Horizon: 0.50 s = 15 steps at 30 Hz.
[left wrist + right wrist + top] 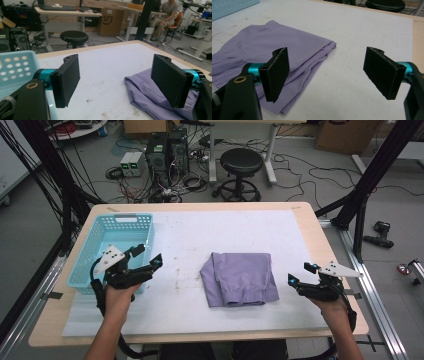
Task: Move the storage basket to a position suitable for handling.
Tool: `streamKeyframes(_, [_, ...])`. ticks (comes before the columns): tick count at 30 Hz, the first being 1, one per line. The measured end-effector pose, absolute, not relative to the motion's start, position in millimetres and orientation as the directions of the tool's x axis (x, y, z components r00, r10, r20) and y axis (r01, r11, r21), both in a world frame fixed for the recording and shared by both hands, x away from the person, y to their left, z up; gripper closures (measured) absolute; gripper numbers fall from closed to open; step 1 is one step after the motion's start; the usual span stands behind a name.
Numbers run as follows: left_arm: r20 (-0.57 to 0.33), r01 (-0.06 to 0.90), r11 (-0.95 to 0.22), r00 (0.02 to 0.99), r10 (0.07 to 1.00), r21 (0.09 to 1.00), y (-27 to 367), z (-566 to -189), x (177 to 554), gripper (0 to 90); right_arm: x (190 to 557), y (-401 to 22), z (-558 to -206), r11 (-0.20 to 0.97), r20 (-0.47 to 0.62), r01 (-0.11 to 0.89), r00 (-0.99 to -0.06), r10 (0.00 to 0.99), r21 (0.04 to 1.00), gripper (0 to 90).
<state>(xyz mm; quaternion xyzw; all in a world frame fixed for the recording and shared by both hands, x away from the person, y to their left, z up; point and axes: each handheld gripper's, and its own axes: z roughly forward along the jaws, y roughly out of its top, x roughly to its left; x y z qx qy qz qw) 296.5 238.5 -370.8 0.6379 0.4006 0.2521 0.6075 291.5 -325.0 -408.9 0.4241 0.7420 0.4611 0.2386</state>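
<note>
At the left of the high view a light blue plastic basket (pixel 116 245) with a perforated lattice wall sits on the white, slightly grainy table cover (pixel 190 235), near the table's left edge. The left gripper (pixel 148 256) hovers over the basket's near right corner, held in the person's left hand (pixel 119 296); a grey three-cornered plate tops its black body. In the left gripper view its two flat, rectangular black pads with a fine matte grain stand wide apart on teal posts, with nothing between them.

In the middle of the cover lies the folded lilac garment (pixel 240 278), a soft, thin fabric folded to a rough square, its layered edges stacked along one side and a gathered, ribbed band along another. It lies flat, well apart from both grippers, between them. A few brownish stains mark the cover just left of it.

At the right, the right gripper (pixel 302 273) rests near the table's right edge in the person's right hand (pixel 336 309), pointing toward the garment. In the right gripper view its jaws are also spread wide and empty, the garment's folded corner (pixel 287 50) lying beyond the left pad.

Behind the table a round black stool (pixel 241 162) stands on the grey floor.
</note>
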Motion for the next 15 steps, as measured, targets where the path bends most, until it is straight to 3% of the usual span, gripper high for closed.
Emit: streamKeyframes(15, [-0.130,0.194,0.048,0.439,0.889,0.980,315.3,-376.3,293.9,23.3,290.4,-326.1,-407.8,0.214,0.033,0.402,-0.525,0.850,0.890,21.1])
